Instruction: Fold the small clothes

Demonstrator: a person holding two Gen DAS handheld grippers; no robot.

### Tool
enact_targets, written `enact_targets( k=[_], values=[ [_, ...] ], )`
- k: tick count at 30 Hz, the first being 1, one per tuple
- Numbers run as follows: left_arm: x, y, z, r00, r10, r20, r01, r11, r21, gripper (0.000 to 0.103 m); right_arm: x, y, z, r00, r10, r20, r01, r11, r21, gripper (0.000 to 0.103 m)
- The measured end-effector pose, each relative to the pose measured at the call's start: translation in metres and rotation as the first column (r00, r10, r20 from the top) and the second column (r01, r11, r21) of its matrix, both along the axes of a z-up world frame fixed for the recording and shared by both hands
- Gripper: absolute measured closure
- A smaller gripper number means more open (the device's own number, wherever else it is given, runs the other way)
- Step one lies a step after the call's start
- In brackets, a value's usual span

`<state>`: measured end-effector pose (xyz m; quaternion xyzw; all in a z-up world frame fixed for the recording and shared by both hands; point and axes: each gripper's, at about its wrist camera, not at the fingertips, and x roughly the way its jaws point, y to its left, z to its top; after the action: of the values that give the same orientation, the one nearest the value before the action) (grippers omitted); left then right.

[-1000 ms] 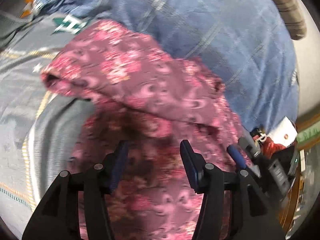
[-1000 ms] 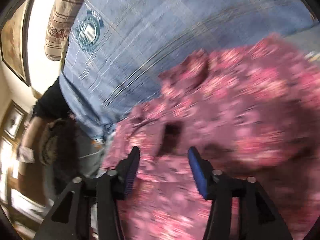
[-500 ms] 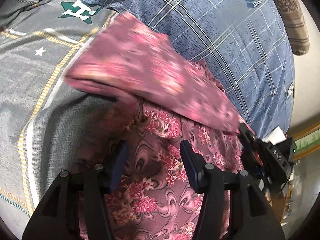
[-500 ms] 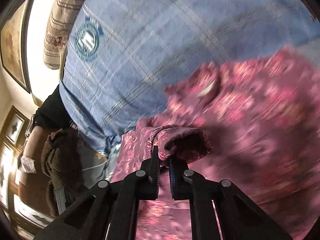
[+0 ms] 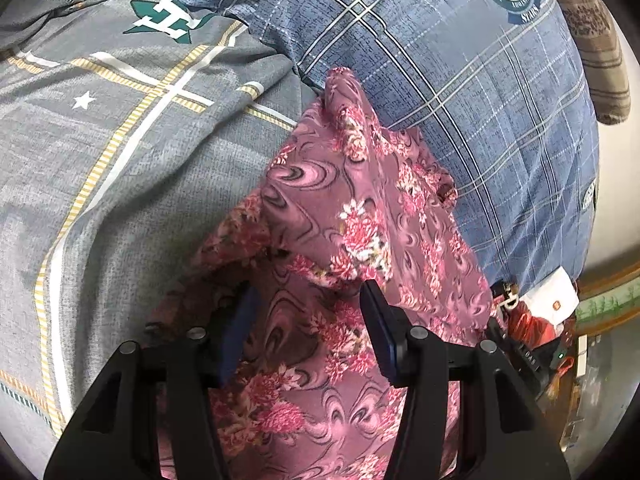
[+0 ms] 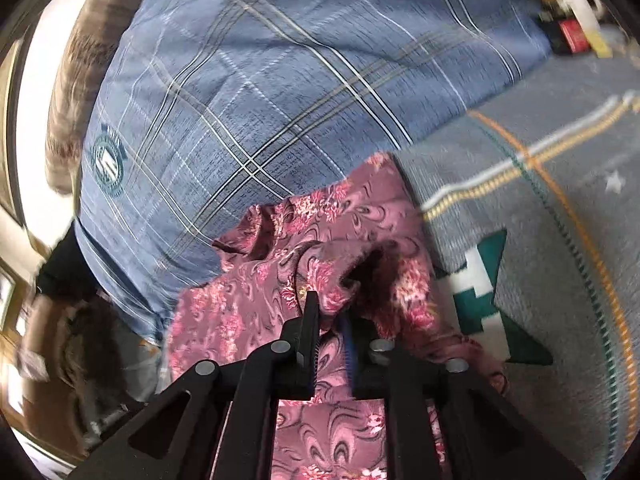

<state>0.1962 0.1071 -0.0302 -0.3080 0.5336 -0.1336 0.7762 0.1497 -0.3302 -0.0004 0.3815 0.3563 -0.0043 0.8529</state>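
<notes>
Two hand-held grippers are seen over a bed covered by a grey sheet (image 5: pixel 120 184) with yellow and white stripes. A small pink floral garment (image 5: pixel 352 216) is laid on the bed where the grey sheet meets a blue plaid pillow (image 5: pixel 460 80), partly against the pillow's lower edge. One part of the garment is seen doubled over the rest, with a raised fold pointing toward the pillow. The left hand-held gripper (image 5: pixel 310 332) is held above the garment's near part with its jaws spread; cloth is seen between and below the blue pads (image 5: pixel 384 340), but no pinch is made. The right hand-held gripper (image 6: pixel 330 328) is seen with its jaws close together and opening, a bunched edge of the garment (image 6: pixel 320 264) lying between them; whether the pads are pressed on the cloth cannot be told. A striped brown cushion (image 5: pixel 592 40) is seen beyond the pillow. Small red and white items (image 5: pixel 536 312), too small to identify, are seen past the pillow's edge.
</notes>
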Motion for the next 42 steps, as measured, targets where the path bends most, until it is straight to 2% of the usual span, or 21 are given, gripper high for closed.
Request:
enact_targets(
  k=[3, 5, 7, 9, 11, 12, 14, 16, 20, 21, 23, 24, 27, 28, 30, 32, 34, 36, 38, 40, 42],
  values=[
    [0.008, -0.002, 0.001, 1.000, 0.017, -0.011, -0.017, 1.000, -0.009, 0.051, 0.005, -0.004, -0.005, 1.000, -0.023, -0.004, 0.023, 0.997, 0.068, 0.075],
    [0.012, -0.004, 0.002, 1.000, 0.022, -0.016, -0.022, 1.000, 0.005, 0.051, 0.014, -0.006, -0.007, 0.999, -0.032, -0.016, 0.034, 0.994, 0.100, 0.075],
    [0.017, -0.006, 0.007, 1.000, 0.030, -0.007, -0.030, 0.999, 0.019, 0.052, 0.021, -0.004, 0.010, 1.000, -0.020, 0.022, 0.019, 0.999, 0.037, 0.094],
    [0.020, -0.006, 0.015, 0.999, 0.034, 0.020, -0.035, 0.999, 0.038, 0.052, 0.015, -0.002, 0.037, 0.992, -0.025, 0.123, 0.032, 0.998, -0.053, 0.095],
    [0.022, -0.004, 0.014, 0.999, 0.031, 0.023, -0.032, 0.998, 0.045, 0.063, 0.009, -0.003, 0.055, 0.984, -0.030, 0.174, 0.051, 0.992, -0.116, 0.095],
    [0.024, -0.006, 0.011, 1.000, 0.027, 0.009, -0.027, 0.998, 0.063, 0.066, 0.012, -0.003, 0.053, 0.990, -0.021, 0.139, 0.041, 0.989, -0.140, 0.095],
    [0.025, -0.005, 0.002, 0.999, 0.028, -0.017, -0.026, 0.996, 0.083, 0.069, 0.021, 0.000, 0.031, 0.999, 0.015, -0.046, -0.024, 0.979, -0.205, 0.094],
    [0.024, -0.003, -0.004, 0.999, 0.033, -0.024, -0.031, 0.997, 0.075, 0.071, 0.023, 0.004, 0.012, 0.984, 0.067, -0.166, -0.103, 0.971, -0.215, 0.093],
    [0.025, 0.005, -0.005, 0.999, 0.046, -0.027, -0.045, 0.999, 0.027, 0.071, 0.012, -0.005, 0.018, 0.996, 0.048, -0.080, -0.054, 0.996, -0.077, 0.074],
    [0.026, 0.005, -0.005, 0.998, 0.052, -0.031, -0.051, 0.998, 0.022, 0.071, 0.013, -0.008, 0.017, 0.997, 0.025, -0.075, -0.028, 0.999, -0.044, 0.057],
    [0.028, 0.005, -0.004, 0.998, 0.060, -0.032, -0.059, 0.998, 0.024, 0.071, 0.019, -0.014, 0.015, 0.995, -0.048, -0.088, 0.046, 0.998, -0.031, 0.069],
    [0.027, 0.006, -0.003, 0.998, 0.056, -0.024, -0.056, 0.998, 0.029, 0.071, 0.021, -0.012, 0.020, 0.997, -0.035, -0.062, 0.032, 0.999, -0.044, 0.102],
    [0.025, 0.010, -0.002, 0.999, 0.049, -0.011, -0.049, 0.998, 0.045, 0.076, 0.014, -0.005, 0.036, 0.997, -0.069, 0.018, 0.070, 0.991, -0.113, 0.101],
    [0.026, 0.010, -0.003, 0.999, 0.049, -0.015, -0.048, 0.998, 0.050, 0.077, 0.016, -0.006, 0.032, 0.997, -0.070, -0.020, 0.066, 0.990, -0.128, 0.101],
    [0.026, 0.013, -0.008, 0.999, 0.046, -0.026, -0.045, 0.998, 0.036, 0.078, 0.026, -0.001, 0.011, 0.972, -0.045, -0.229, -0.003, 0.979, -0.203, 0.100],
    [0.024, 0.013, -0.007, 0.999, 0.034, -0.012, -0.034, 0.999, 0.034, 0.078, 0.019, 0.006, 0.022, 0.974, -0.074, -0.216, 0.009, 0.957, -0.289, 0.100],
    [0.023, 0.011, -0.006, 1.000, 0.013, 0.002, -0.013, 0.999, 0.052, 0.078, 0.013, 0.017, 0.050, 0.976, -0.165, -0.144, 0.094, 0.909, -0.406, 0.092],
    [0.022, 0.009, -0.006, 1.000, 0.004, 0.014, -0.004, 0.998, 0.061, 0.078, 0.022, 0.043, 0.086, 0.997, -0.082, 0.001, 0.074, 0.896, -0.437, 0.091],
    [0.022, 0.007, -0.006, 1.000, -0.003, 0.024, 0.001, 0.998, 0.065, 0.078, 0.053, 0.080, 0.099, 0.996, 0.088, -0.004, -0.081, 0.899, -0.430, 0.080],
    [0.022, 0.007, -0.007, 0.999, -0.003, 0.033, 0.001, 0.998, 0.059, 0.078, 0.095, 0.127, 0.098, 0.957, 0.287, -0.034, -0.277, 0.879, -0.388, 0.057],
    [0.021, 0.009, -0.008, 0.999, -0.006, 0.041, 0.004, 0.999, 0.047, 0.078, 0.134, 0.171, 0.086, 0.916, 0.397, -0.051, -0.388, 0.851, -0.355, 0.056]
  ],
)
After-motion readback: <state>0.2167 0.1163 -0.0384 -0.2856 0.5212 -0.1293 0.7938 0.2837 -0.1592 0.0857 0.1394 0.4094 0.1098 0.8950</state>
